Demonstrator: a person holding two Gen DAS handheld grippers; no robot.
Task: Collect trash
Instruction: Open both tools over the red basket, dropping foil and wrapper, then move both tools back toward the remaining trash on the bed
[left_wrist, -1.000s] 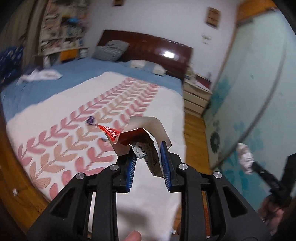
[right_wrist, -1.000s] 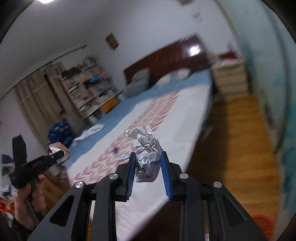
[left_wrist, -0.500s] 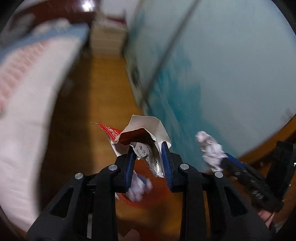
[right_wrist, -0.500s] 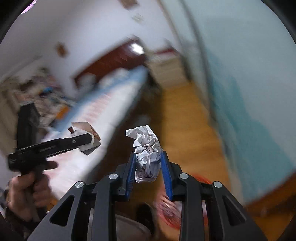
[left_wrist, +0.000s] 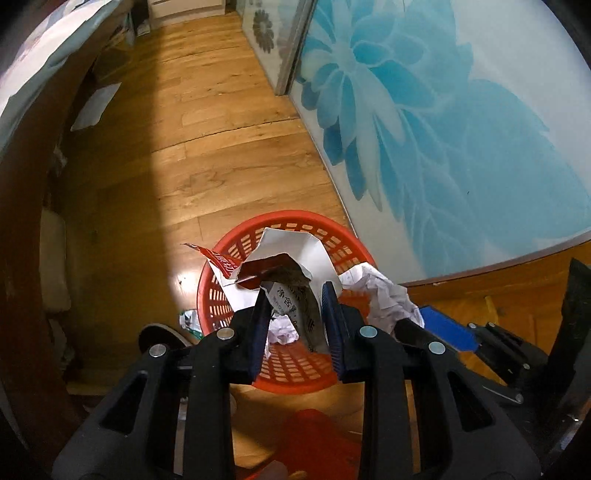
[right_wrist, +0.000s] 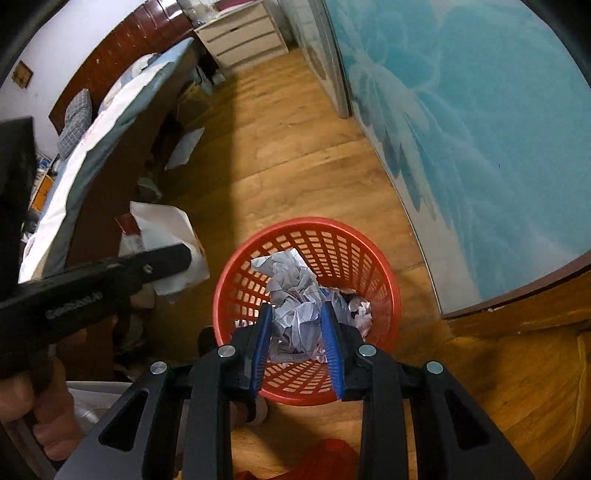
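A red mesh waste basket (left_wrist: 295, 225) stands on the wooden floor; it also shows in the right wrist view (right_wrist: 332, 229), with crumpled paper inside. My left gripper (left_wrist: 295, 317) is shut on a torn red and white wrapper (left_wrist: 284, 258) and holds it above the basket. My right gripper (right_wrist: 297, 332) is shut on a crumpled paper ball (right_wrist: 291, 291) over the basket's mouth. In the left wrist view that paper ball (left_wrist: 384, 299) sits at the basket's right rim. In the right wrist view the wrapper (right_wrist: 166, 236) hangs left of the basket.
A bed (right_wrist: 110, 110) with a wooden frame runs along the left. A glass door with a blue flower print (left_wrist: 443, 110) stands on the right. White drawers (right_wrist: 240, 33) stand at the far wall. A flat white sheet (left_wrist: 96, 107) lies on the floor beside the bed.
Both grippers have swung away from the bed and down over the red basket. Each keeps the same piece of trash in its hold.
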